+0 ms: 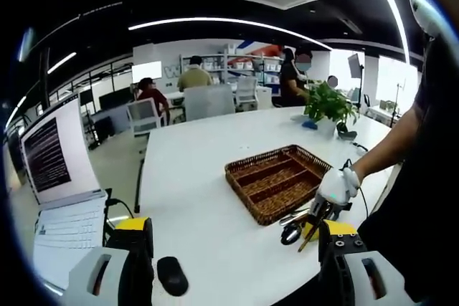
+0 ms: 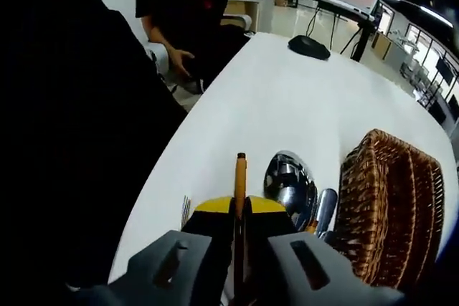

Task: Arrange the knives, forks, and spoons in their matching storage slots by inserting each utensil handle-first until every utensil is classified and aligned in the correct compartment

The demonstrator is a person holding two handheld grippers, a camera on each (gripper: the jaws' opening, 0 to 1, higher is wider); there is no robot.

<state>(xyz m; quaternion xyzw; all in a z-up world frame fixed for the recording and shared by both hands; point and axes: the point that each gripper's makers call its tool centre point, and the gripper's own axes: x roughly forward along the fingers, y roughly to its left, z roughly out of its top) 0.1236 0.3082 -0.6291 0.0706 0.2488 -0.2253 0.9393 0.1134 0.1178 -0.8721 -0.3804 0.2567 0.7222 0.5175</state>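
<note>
An orange-handled utensil [image 2: 240, 177] stands pinched between the closed jaws of the right gripper [image 2: 240, 231], with a spoon [image 2: 290, 179] at 2 o'clock on the white table [image 2: 287, 98], beside the wicker tray [image 2: 391, 198]. The left gripper [image 1: 233, 263] hangs open above the table.

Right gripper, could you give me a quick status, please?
Right gripper shut on orange-handled utensil. Left gripper open, holding nothing. Wicker tray holds no utensils; spoon lies beside it.
</note>
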